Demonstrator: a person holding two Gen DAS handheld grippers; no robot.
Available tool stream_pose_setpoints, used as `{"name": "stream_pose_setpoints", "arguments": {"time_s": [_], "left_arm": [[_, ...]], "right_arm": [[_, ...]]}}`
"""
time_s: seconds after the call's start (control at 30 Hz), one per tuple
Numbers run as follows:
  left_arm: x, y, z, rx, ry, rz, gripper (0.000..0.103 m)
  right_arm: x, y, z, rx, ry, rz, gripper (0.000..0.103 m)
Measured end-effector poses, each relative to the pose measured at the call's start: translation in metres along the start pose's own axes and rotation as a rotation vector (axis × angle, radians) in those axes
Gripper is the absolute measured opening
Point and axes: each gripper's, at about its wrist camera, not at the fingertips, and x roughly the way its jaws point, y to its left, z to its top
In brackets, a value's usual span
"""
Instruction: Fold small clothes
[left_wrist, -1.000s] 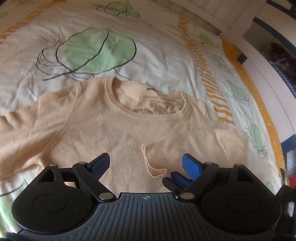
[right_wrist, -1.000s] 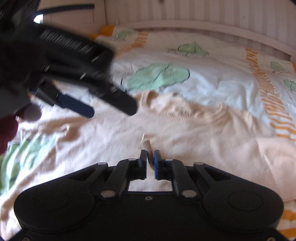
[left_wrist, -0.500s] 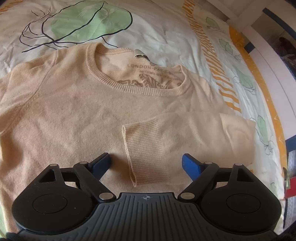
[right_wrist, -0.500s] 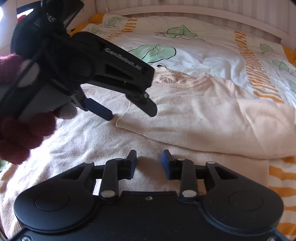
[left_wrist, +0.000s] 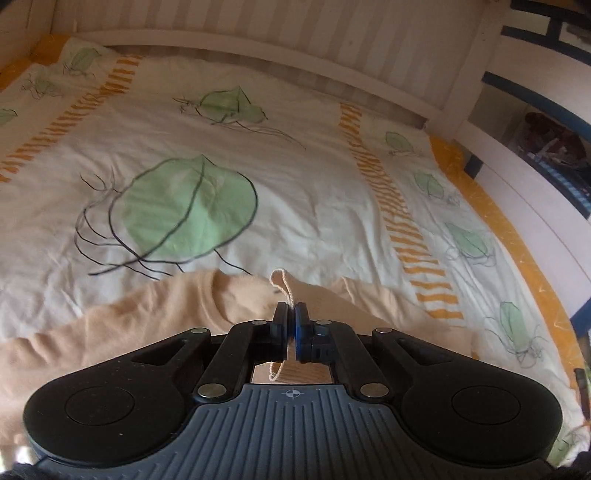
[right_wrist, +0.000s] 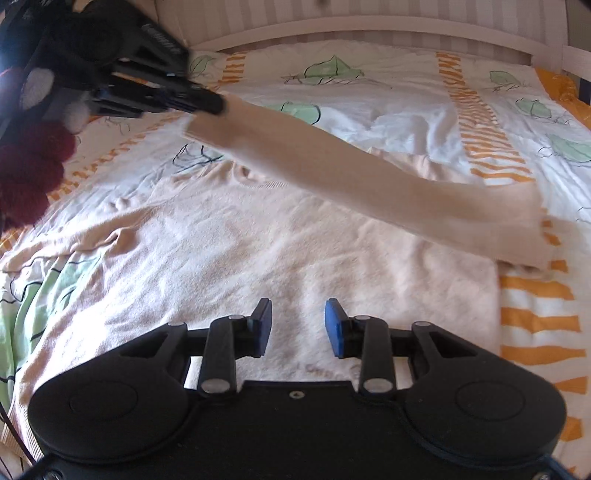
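A bed carries a white cover printed with green leaves and orange striped bands; a white slatted headboard runs along its far edge. A beige sweater lies flat across the middle of the bed. Its sleeve is raised off the body, stretching from the sweater's right shoulder up toward the bed's far left corner. The left gripper has its jaws pressed together, pinching the sleeve's cuff. The right gripper hovers over the sweater's lower part, jaws spread and empty. Lettering on the left gripper's arm is too blurred to read.
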Motion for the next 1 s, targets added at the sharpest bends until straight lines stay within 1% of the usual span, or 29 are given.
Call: {"name": "stream_pose_setpoints", "arguments": {"time_s": [0.07, 0.13, 0.3, 0.43, 0.5, 0.63, 0.7, 0.77, 0.87, 1.0], "left_arm": [[-0.002, 0.016, 0.006, -0.010, -0.002, 0.041, 0.003], [0.000, 0.033, 0.006, -0.024, 0.014, 0.087, 0.003], [0.013, 0.069, -0.011, -0.067, 0.055, 0.175, 0.003], [0.021, 0.086, -0.022, -0.064, 0.059, 0.263, 0.003], [0.028, 0.092, -0.027, -0.070, 0.088, 0.262, 0.003], [0.047, 0.095, -0.042, -0.057, 0.164, 0.240, 0.004], [0.053, 0.095, -0.048, -0.054, 0.189, 0.241, 0.004], [0.058, 0.098, -0.055, -0.050, 0.204, 0.246, 0.004], [0.062, 0.100, -0.060, -0.043, 0.205, 0.257, 0.005], [0.062, 0.103, -0.060, -0.059, 0.206, 0.244, 0.005]], "right_arm": [[-0.006, -0.007, 0.004, 0.005, -0.015, -0.010, 0.045], [-0.011, -0.016, 0.010, 0.011, -0.030, -0.024, 0.054], [-0.018, -0.045, 0.021, 0.030, -0.050, -0.080, 0.054], [-0.015, -0.072, 0.035, 0.045, -0.062, -0.139, 0.054], [-0.011, -0.085, 0.043, 0.052, -0.076, -0.160, 0.054], [0.008, -0.109, 0.060, 0.105, -0.074, -0.169, 0.054], [0.021, -0.122, 0.064, 0.144, -0.051, -0.165, 0.054], [0.029, -0.128, 0.065, 0.162, -0.030, -0.180, 0.054], [0.030, -0.123, 0.057, 0.129, -0.003, -0.200, 0.054], [0.029, -0.098, 0.037, 0.001, 0.039, -0.202, 0.054]]}}
